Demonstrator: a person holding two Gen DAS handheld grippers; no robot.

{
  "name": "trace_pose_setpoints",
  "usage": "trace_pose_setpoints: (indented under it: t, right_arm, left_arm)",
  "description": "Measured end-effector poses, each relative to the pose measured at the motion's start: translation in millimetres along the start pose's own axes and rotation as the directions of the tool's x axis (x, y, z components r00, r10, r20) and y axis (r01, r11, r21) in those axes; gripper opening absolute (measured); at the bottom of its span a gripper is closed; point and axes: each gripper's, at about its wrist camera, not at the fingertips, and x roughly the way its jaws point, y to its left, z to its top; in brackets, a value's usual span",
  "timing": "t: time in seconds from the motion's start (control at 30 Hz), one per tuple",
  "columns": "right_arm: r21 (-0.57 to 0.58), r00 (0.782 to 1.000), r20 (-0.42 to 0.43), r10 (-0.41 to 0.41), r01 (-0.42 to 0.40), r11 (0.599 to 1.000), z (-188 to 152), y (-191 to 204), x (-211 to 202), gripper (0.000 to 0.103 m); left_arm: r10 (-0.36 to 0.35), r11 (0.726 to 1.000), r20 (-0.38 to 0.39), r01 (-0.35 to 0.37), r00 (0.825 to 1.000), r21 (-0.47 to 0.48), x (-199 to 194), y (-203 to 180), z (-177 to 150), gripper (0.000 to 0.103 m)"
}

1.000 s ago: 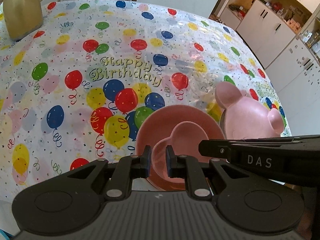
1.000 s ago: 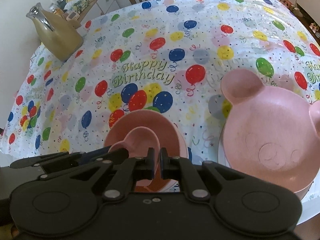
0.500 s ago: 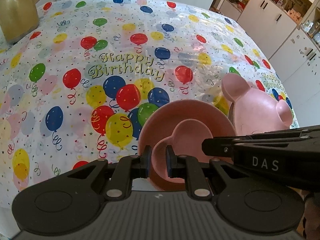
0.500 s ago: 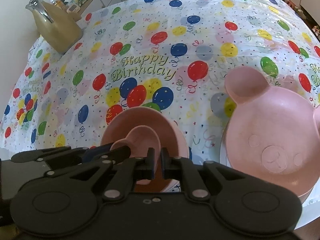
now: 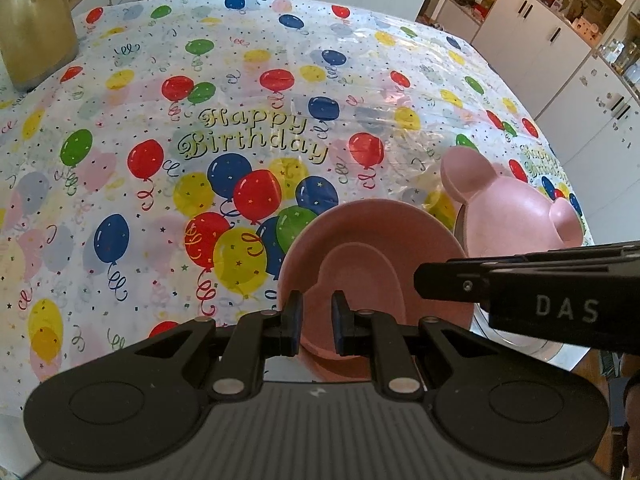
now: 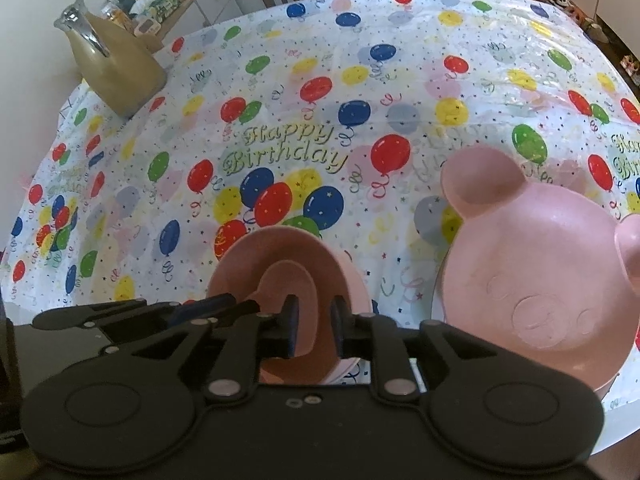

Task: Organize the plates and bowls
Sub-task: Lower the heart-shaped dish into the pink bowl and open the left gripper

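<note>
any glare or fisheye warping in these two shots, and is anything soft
Left wrist view: window glare sheens the plastic tablecloth mid-table, and the far table edge bows into a curve. Right wrist view: the same bowing, with dark vignetted corners; the tan jug leans from distortion, and the bear-shaped bowl looks slightly soft near the frame edge. Both views are evenly lit, with faint shadows.

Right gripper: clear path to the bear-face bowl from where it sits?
Probably yes. The bear-face bowl sits just to the right of the right gripper with only bare tablecloth between. Its jaws have just been opening around the heart dish, so it must clear that first.
</note>
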Motion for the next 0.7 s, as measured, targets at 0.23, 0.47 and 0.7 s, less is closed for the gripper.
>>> trace_pose_setpoints:
  t: [0.23, 0.47, 0.7]
  right_arm:
    - [-0.032, 0.999, 0.051, 0.006, -0.005, 0.999, -6, 5, -21, 0.021]
    - [-0.025, 0.996, 0.083, 0.019, -0.017, 1.000, -16, 0, -36, 0.027]
    - [-0.019, 0.993, 0.113, 0.027, -0.025, 1.000, -26, -2, -50, 0.037]
  left_arm:
    - [-0.012, 1.000, 0.062, 0.011, 0.998, 0.015, -24, -1, -3, 0.014]
    - [-0.011, 0.999, 0.125, 0.005, 0.992, 0.051, -46, -6, -7, 0.015]
    - [-0.015, 0.998, 0.155, 0.006, 0.988, 0.058, -61, -7, -14, 0.015]
